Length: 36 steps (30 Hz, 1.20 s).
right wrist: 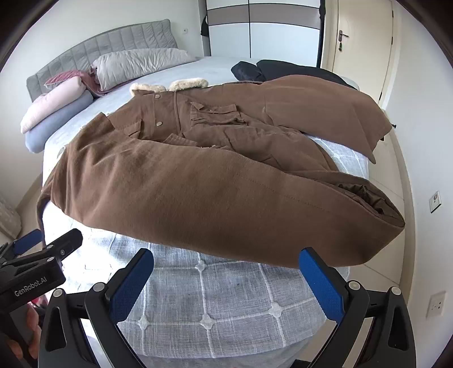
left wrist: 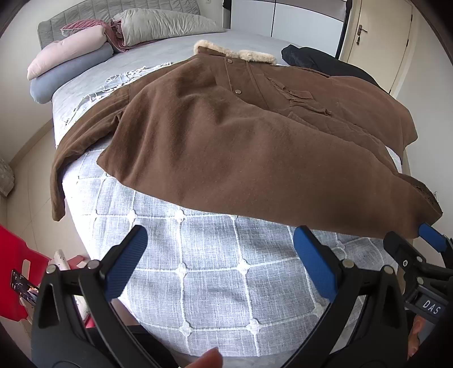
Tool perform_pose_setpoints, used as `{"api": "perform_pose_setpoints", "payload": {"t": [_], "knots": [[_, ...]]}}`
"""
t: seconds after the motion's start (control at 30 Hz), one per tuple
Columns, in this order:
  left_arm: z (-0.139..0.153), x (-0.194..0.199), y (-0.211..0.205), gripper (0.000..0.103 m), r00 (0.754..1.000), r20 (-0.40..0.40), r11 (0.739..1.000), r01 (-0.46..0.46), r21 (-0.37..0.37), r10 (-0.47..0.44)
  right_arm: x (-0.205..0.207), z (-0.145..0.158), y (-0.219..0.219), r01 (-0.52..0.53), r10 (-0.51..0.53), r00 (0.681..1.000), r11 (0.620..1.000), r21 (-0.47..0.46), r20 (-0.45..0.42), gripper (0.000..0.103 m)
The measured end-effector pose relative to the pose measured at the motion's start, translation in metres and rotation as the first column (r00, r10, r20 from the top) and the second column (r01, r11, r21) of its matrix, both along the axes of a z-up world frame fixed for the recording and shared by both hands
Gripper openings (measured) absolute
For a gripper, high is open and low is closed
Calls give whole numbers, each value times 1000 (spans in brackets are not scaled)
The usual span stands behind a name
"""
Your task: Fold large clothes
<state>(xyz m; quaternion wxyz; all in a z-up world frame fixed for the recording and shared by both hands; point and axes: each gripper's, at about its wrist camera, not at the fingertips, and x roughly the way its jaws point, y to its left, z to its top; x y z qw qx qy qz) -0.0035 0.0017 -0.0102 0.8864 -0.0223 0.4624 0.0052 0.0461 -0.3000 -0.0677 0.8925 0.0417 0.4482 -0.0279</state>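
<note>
A large brown coat (left wrist: 226,136) with a pale fur collar (left wrist: 235,52) lies spread across the bed, collar toward the headboard. One sleeve (left wrist: 56,184) hangs over the bed's left edge. The coat (right wrist: 198,184) has its lower panel lying in a thick fold along the near side. My left gripper (left wrist: 220,254) is open above the checked grey bedspread (left wrist: 215,271), just short of the coat's near edge, with nothing between its blue pads. My right gripper (right wrist: 226,283) is open too, before the same edge. Each gripper shows in the other's view: right gripper (left wrist: 412,239), left gripper (right wrist: 49,240).
Pillows (left wrist: 70,56) and a folded duvet (left wrist: 161,25) sit by the grey headboard (right wrist: 99,48). A black garment (right wrist: 271,70) lies at the far right of the bed. A red stool with a phone (left wrist: 22,286) stands at the left. A door (right wrist: 356,39) and wall sockets (right wrist: 437,305) are on the right.
</note>
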Motion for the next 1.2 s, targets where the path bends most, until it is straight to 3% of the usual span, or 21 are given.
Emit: {"api": "perform_pose_setpoints", "payload": {"t": [1.2], "knots": [[0,0,0,102,1000,-2,1000,-1,3,1,0,-1,0,-4,4,1000,1000,-2,-8,103]]}}
